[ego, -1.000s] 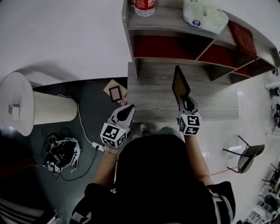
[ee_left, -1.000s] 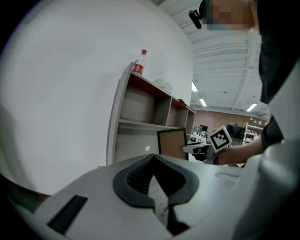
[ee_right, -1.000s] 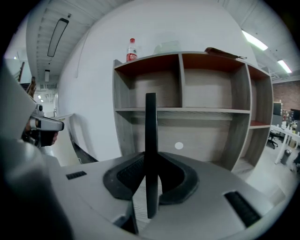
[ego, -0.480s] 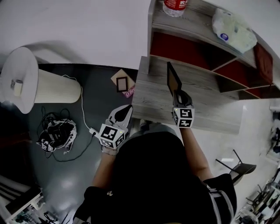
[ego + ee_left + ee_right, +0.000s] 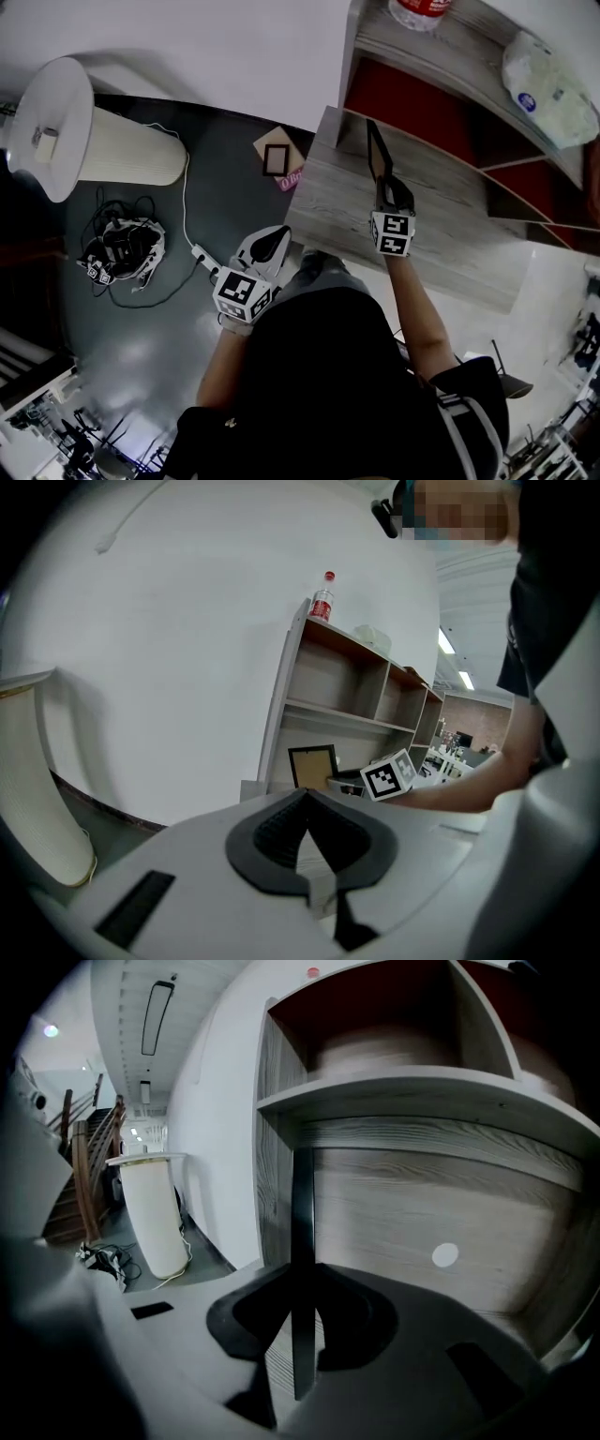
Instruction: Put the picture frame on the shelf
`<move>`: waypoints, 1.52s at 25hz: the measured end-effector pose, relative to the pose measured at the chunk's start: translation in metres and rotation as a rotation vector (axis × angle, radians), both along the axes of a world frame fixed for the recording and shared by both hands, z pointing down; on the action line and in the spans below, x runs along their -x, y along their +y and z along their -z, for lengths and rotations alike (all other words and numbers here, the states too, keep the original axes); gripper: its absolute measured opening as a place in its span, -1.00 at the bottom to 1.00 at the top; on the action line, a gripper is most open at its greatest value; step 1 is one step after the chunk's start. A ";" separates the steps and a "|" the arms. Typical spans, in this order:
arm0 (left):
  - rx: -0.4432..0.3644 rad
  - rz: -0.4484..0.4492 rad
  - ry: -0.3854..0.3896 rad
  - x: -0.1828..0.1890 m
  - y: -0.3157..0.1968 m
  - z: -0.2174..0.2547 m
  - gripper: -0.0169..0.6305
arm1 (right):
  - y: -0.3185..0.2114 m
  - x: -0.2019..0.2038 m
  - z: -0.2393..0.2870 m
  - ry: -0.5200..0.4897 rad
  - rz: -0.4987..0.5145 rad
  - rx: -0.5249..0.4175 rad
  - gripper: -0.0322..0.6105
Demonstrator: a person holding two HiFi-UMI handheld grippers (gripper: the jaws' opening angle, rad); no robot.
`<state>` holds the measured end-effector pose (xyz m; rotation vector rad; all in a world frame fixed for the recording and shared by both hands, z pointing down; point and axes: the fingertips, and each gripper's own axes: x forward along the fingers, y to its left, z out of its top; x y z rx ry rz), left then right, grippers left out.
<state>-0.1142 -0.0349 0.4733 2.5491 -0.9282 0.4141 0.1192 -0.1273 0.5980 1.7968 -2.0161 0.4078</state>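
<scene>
Right gripper view shows the right gripper clamped on the upright picture frame by its edge, now carried deeper over the shelf's lower board than a second ago, so set-down looks close; the left gripper hangs closed, empty.

- The right gripper is carrying the picture frame forward and leftward. A second ago it was over the middle of the grey wooden surface. Now it is nearing that surface's back left corner, close to the left upright of the shelf.
- The frame is turning more edge-on to the head view, so its brown face is showing narrower.
- The person's right arm is stretching out further.
- The head view is swinging. The shelf is sliding toward the upper right, the bottle is getting cut by the top edge, and the white cylinder is drifting up and right.
</scene>
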 end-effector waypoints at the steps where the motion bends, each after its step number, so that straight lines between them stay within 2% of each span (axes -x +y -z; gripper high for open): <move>1: 0.002 0.007 0.000 0.000 0.001 -0.001 -0.92 | -0.004 -0.001 -0.004 0.009 0.003 -0.004 -0.71; 10: 0.046 0.043 -0.022 0.005 0.014 -0.018 -0.92 | -0.033 0.007 -0.017 0.053 0.041 -0.066 -0.71; 16: 0.064 0.033 -0.039 0.004 0.027 -0.026 -0.92 | -0.043 0.015 -0.033 0.051 0.069 -0.041 -0.70; 25: 0.101 0.074 -0.057 0.014 0.046 -0.039 -0.92 | -0.063 0.026 -0.061 0.042 0.100 0.009 -0.69; 33: 0.126 0.100 -0.057 0.017 0.054 -0.046 -0.92 | -0.079 0.042 -0.068 0.062 0.168 -0.015 -0.66; 38: 0.135 0.110 -0.059 0.019 0.055 -0.049 -0.92 | -0.089 0.047 -0.071 0.052 0.177 -0.018 -0.59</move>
